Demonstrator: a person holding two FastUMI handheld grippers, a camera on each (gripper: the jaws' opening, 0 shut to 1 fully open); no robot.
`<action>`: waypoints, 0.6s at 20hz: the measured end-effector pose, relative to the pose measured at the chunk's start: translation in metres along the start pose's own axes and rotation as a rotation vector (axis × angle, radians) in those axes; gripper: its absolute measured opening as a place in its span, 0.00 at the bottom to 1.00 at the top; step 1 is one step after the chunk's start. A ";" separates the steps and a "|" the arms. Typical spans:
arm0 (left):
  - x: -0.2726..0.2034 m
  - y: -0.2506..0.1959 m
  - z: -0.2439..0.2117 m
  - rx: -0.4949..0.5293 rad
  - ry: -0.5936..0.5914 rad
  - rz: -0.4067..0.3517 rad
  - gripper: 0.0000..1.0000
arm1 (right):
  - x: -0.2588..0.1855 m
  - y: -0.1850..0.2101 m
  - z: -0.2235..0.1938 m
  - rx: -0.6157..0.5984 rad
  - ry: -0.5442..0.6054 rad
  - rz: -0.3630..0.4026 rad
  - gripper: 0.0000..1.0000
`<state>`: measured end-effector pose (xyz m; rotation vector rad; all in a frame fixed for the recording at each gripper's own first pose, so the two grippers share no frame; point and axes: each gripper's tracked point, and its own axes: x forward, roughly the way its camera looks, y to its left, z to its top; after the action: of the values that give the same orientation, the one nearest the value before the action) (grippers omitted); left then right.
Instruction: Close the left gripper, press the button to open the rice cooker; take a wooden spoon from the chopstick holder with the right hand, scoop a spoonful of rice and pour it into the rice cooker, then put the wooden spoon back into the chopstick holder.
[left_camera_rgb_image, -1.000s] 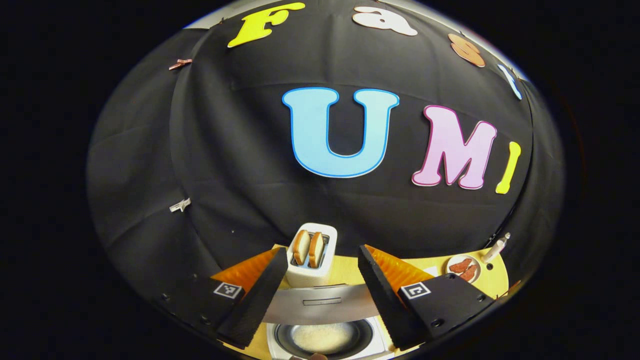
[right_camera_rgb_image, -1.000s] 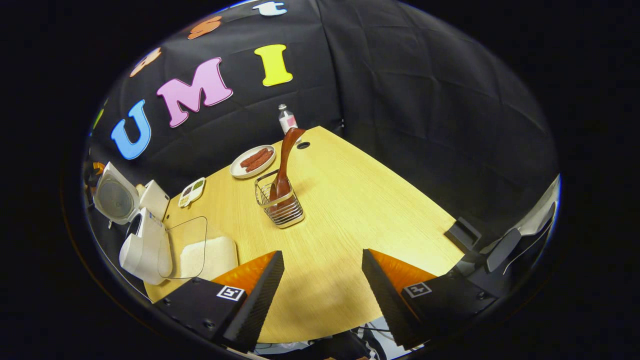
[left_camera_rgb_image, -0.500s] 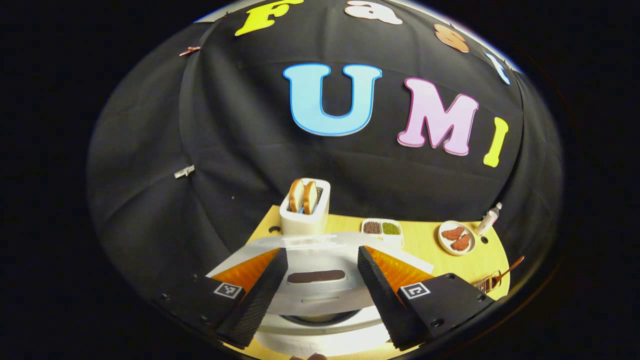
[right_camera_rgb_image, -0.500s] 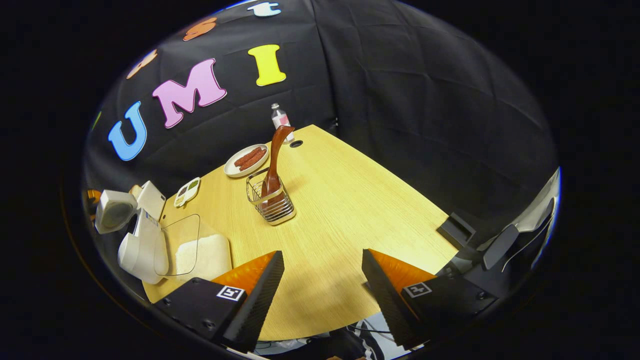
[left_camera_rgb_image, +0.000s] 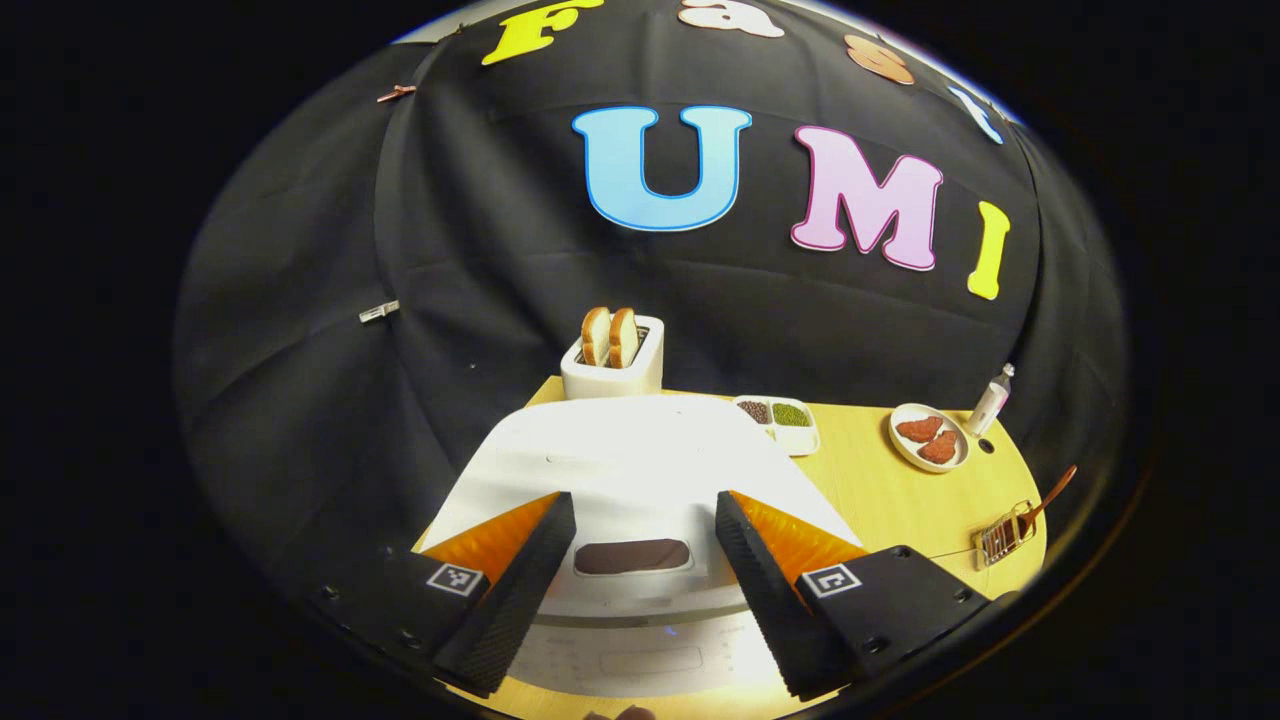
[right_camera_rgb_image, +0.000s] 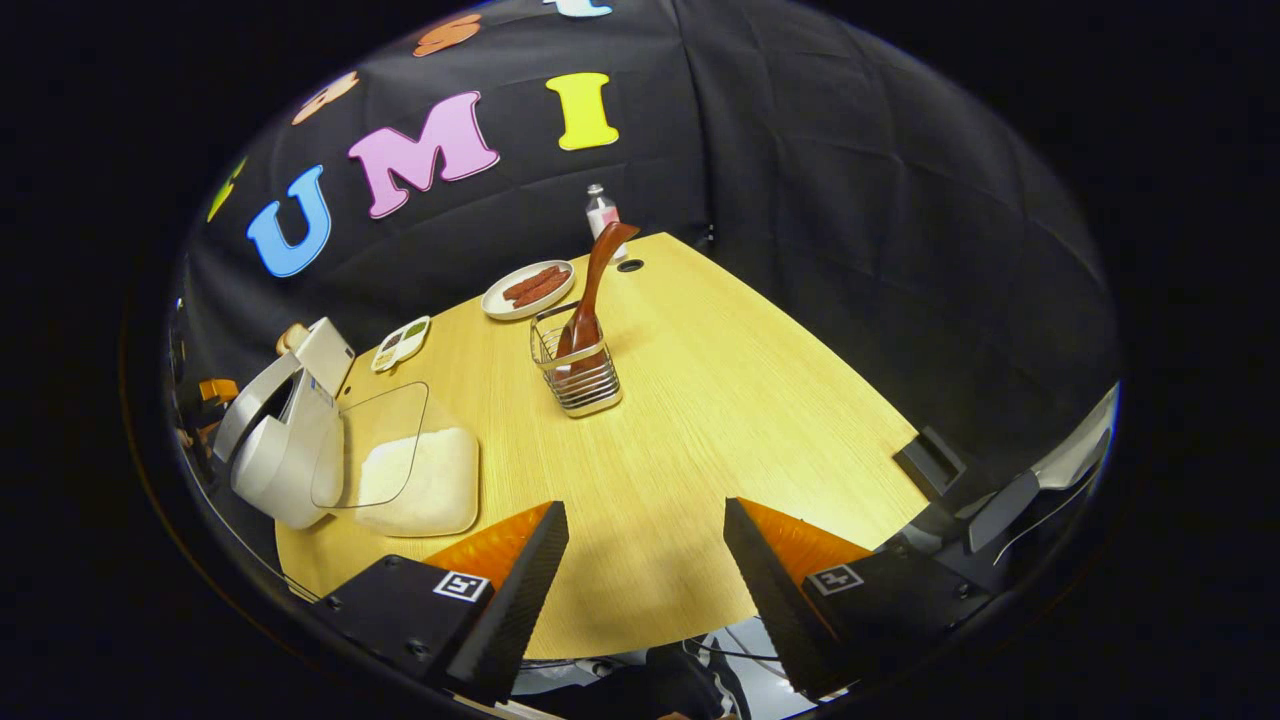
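Rice cooker front panel blurred and cut by lower edge, spoon bowl inside chopstick holder partly hidden behind wires, bottle behind it too small to tell.

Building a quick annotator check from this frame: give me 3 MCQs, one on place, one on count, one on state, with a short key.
1. Where is the wooden spoon?
A. Standing in the chopstick holder
B. Lying in the rice tray
C. Held by the right gripper

2. How many bread slices stand in the toaster?
A. One
B. Two
C. Four

3. What state is the rice cooker lid in?
A. Removed and lying on the table
B. Down over the pot
C. Held upright by the left gripper

Key:
1. A, the spoon's bowl end sits inside the wire holder in the right gripper view.
2. B, two slices stick out of the slots in the left gripper view.
3. B, the white lid covers the pot in the left gripper view.
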<state>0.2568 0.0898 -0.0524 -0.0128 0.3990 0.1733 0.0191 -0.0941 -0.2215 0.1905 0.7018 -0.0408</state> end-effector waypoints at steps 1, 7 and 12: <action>0.002 0.000 -0.009 0.002 0.009 0.000 1.00 | -0.002 0.002 0.002 -0.010 -0.008 0.003 0.99; 0.011 -0.001 -0.035 0.016 -0.007 0.022 1.00 | -0.004 0.016 -0.008 -0.083 0.007 0.027 0.99; 0.009 -0.002 -0.032 0.040 -0.079 0.012 1.00 | -0.003 0.045 -0.007 -0.130 -0.006 0.060 0.99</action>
<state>0.2533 0.0883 -0.0853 0.0359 0.3237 0.1769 0.0170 -0.0488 -0.2174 0.0870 0.6902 0.0619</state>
